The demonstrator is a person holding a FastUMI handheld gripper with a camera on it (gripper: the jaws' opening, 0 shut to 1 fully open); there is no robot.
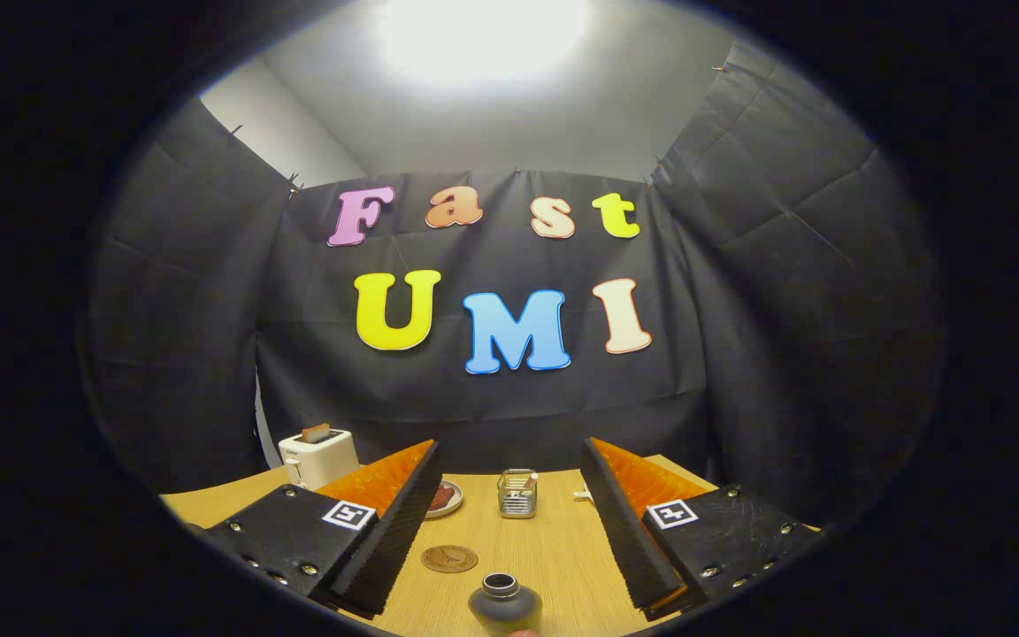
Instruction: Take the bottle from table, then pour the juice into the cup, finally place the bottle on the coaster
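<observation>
While your gripper (509, 531) hangs above the worktop (554, 548) with its fingers (386, 531) spread wide and nothing between them, the bottle (505, 604) stands upright low between them, close in and not yet touched by either pad. It is a dark, squat thing with a rounded belly and a short open neck, and something small and pale shows just at its foot that you cannot make out. Judging by the dull glazed look, it is likely ceramic or glass: stiff, fairly heavy for its size, smooth enough to slip, and apt to chip if knocked against the wood. Take it across the belly at its widest, both pads square on the sides, since the neck is too short to give a sure hold, and keep it upright, because the mouth is open and the juice can spill. Beyond the bottle, a little toward the left finger, lies the round brown coaster (449, 558), flat on the wood and well clear. Farther on, between the fingers, stands the cup (517, 493), a clear ribbed glass. A small dish (444, 498) sits beside the left finger, and a white toaster (318, 456) stands at the far left corner.
</observation>
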